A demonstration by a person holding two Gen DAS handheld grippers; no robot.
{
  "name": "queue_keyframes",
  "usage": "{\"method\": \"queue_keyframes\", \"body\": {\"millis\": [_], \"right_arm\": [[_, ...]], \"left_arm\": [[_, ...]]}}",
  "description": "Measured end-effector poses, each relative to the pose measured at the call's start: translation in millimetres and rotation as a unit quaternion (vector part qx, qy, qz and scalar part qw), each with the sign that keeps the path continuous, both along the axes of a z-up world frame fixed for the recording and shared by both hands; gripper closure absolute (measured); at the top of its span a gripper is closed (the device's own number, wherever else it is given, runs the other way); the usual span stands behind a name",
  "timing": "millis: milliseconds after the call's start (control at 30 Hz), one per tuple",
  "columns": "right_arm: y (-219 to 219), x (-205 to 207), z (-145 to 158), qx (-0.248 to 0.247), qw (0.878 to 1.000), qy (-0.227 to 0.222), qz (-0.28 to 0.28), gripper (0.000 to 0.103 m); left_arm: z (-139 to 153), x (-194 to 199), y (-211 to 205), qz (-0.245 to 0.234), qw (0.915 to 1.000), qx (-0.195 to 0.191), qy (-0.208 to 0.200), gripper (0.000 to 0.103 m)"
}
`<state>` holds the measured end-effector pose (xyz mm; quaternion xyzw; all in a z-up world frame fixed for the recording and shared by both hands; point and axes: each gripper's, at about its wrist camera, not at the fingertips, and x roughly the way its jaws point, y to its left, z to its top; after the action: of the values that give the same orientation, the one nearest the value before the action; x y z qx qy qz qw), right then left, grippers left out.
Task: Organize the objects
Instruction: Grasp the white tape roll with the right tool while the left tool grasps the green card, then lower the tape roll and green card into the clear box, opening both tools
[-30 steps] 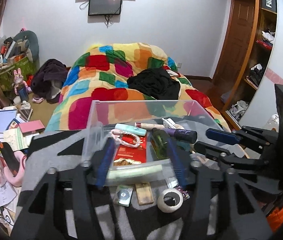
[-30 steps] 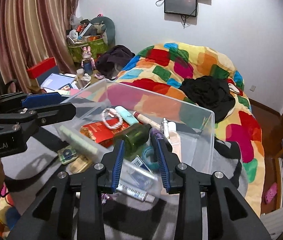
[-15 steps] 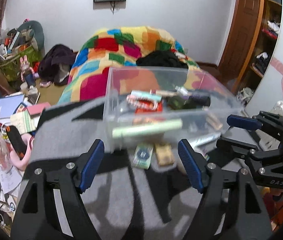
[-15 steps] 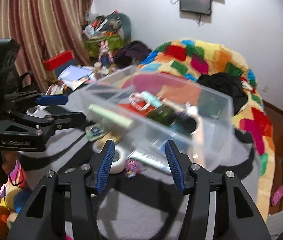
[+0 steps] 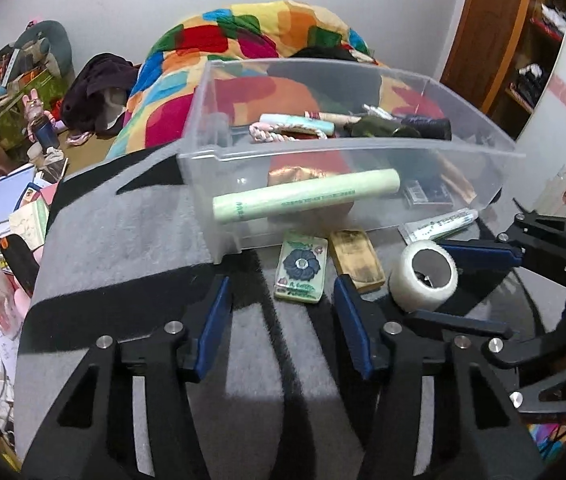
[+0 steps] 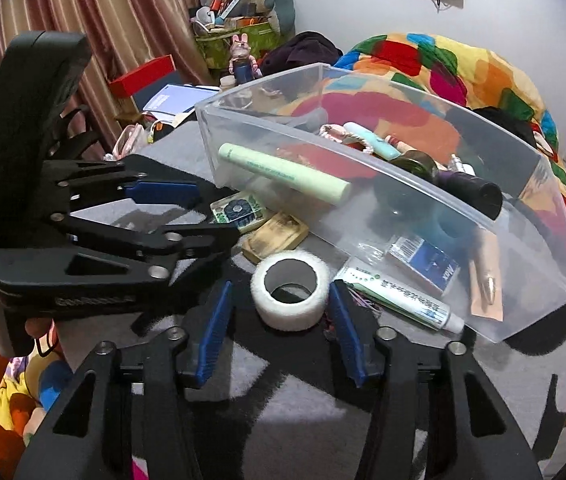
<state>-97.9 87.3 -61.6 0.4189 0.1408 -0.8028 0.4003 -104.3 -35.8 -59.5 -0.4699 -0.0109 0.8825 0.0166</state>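
A clear plastic bin stands on the grey cloth and holds a green roll, a dark bottle and several small items. In front of it lie a flower-print soap box, a tan bar, a white tape roll and a toothpaste tube. My left gripper is open and empty, just short of the soap box. My right gripper is open with the tape roll between its fingertips, not clamped.
A bed with a patchwork quilt lies behind the bin. Books, boxes and clutter fill the floor at left. A wooden shelf unit stands at right. Striped curtains hang at left.
Both grippers have pulled back out of the bin and dropped toward the cloth. The right gripper now straddles the tape roll; the left now faces the soap box. Both opened wider.
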Motion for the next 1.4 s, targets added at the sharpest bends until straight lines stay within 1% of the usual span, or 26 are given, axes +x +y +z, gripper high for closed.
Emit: {"method": "queue_keyframes", "body": {"millis": [33,100,167,200,233,267,433,600,833,967,1100,1233,1300,1400], "right_arm": [[-0.3,-0.3,-0.4,0.002,1.000,0.003,-0.002,0.067],[0.8,-1.9,-1.2,-0.002,1.000,0.002,-0.005,0.068],[2.9,-2.1,-1.5,-0.007,1.000,0.000,-0.005,0.068],[4.1,-1.6,-0.9,-0.009,1.000,0.002,-0.006,0.068],[4.4,-0.5,0.4,-0.010,1.000,0.005,-0.006,0.068],[5.7,1.2,1.6,-0.012,1.000,0.008,-0.005,0.068],[7.1,4.7,8.9,-0.020,1.000,0.019,-0.007,0.068],[15.9,3.5,19.4,-0.032,0.999,0.031,-0.024,0.068],[32.6,-1.6,39.9,-0.055,0.996,0.048,-0.059,0.068],[41.0,-0.9,54.2,-0.068,0.993,0.067,-0.075,0.068],[51.0,-3.4,69.7,-0.081,0.989,0.083,-0.095,0.068],[57.7,-15.3,79.0,-0.080,0.985,0.096,-0.123,0.068],[60.4,-23.3,80.0,-0.076,0.983,0.098,-0.138,0.068],[60.9,-35.0,76.8,-0.055,0.980,0.108,-0.160,0.068]], "left_arm": [[-0.9,-2.0,1.5,-0.001,1.0000,-0.004,-0.003,0.053],[-1.9,-7.8,3.1,0.002,0.9999,-0.013,-0.009,0.057],[-2.4,-10.9,5.0,0.000,0.9998,-0.014,-0.011,0.066],[-2.7,-12.3,6.0,-0.002,0.9999,-0.012,-0.011,0.069],[-2.8,-13.1,6.8,-0.003,0.9999,-0.011,-0.010,0.076],[-2.7,-13.4,7.4,-0.004,0.9999,-0.011,-0.009,0.079],[-0.5,-5.5,7.9,-0.005,0.9999,-0.011,0.001,0.079],[5.0,10.2,3.5,0.003,0.9998,0.011,0.018,0.079],[34.0,27.2,5.4,0.002,0.9973,0.038,0.063,0.079],[55.7,31.9,9.6,-0.006,0.9945,0.045,0.094,0.079],[73.9,29.5,13.7,-0.012,0.9914,0.048,0.121,0.079],[83.7,20.3,14.8,-0.012,0.9894,0.050,0.136,0.079],[85.8,11.3,12.9,-0.007,0.9894,0.047,0.138,0.079],[83.2,-4.4,8.7,0.003,0.9904,0.043,0.131,0.079]]}}
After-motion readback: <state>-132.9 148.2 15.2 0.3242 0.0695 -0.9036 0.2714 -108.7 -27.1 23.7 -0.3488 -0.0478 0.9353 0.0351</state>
